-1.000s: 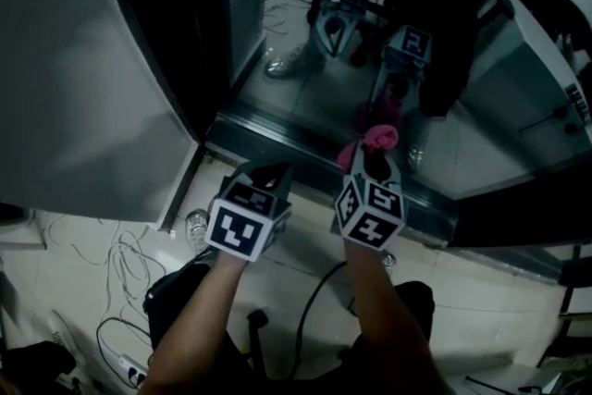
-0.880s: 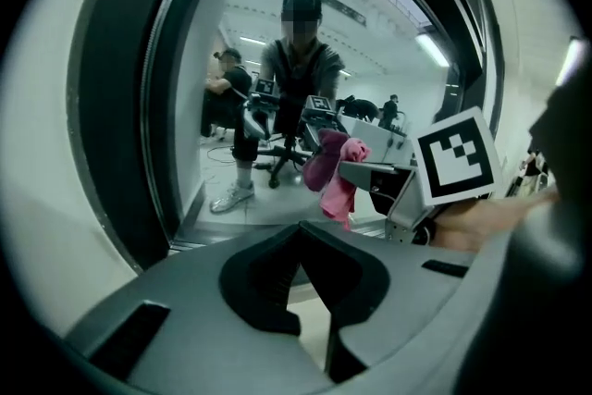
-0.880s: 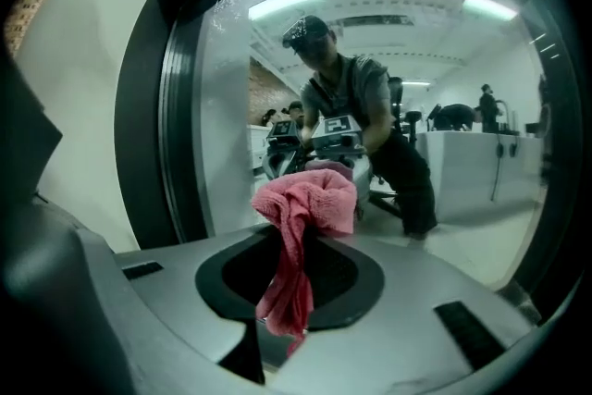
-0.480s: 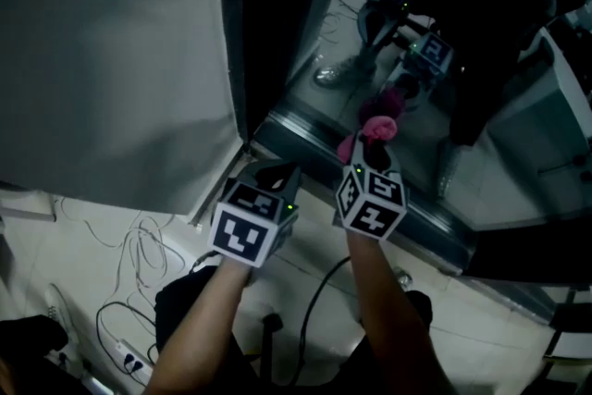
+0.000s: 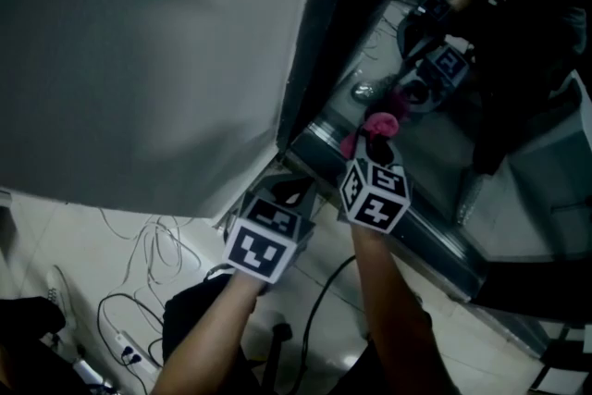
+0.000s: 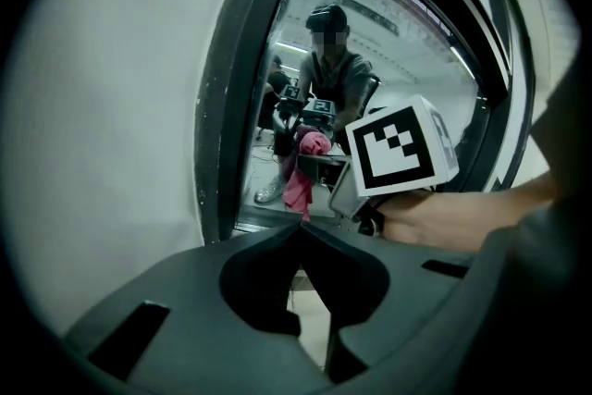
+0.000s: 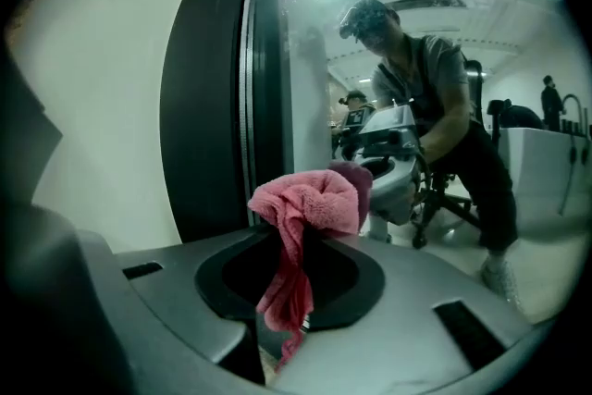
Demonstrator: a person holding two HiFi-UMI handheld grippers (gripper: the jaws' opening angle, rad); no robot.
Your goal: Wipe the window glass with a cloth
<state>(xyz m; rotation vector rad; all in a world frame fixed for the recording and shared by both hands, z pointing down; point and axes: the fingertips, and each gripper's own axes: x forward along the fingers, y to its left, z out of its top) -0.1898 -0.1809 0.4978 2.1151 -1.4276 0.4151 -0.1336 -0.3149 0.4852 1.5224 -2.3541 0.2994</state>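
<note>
A bunched pink cloth (image 7: 310, 203) is pinched in my right gripper (image 7: 298, 240), whose jaws are shut on it. In the head view the pink cloth (image 5: 377, 129) sits at the right gripper's tip (image 5: 372, 151), close against the window glass (image 5: 435, 143) near its lower frame. The glass reflects the grippers and the person. My left gripper (image 5: 287, 197) hovers just left of the right one, near the dark window frame (image 5: 314, 69). Its jaws meet tip to tip with nothing between them (image 6: 298, 228). From the left gripper view the pink cloth (image 6: 302, 183) shows ahead beside the right gripper's marker cube (image 6: 400, 147).
A grey wall panel (image 5: 148, 51) fills the left. The metal sill (image 5: 407, 217) runs along the window's bottom. Cables (image 5: 139, 245) and a power strip (image 5: 125, 351) lie on the tiled floor at lower left. A black cable (image 5: 319, 301) runs between my arms.
The head view has swung so the wall fills more of the left and the window sits further right. Both grippers stay side by side at the sill, the cloth still at the glass.
</note>
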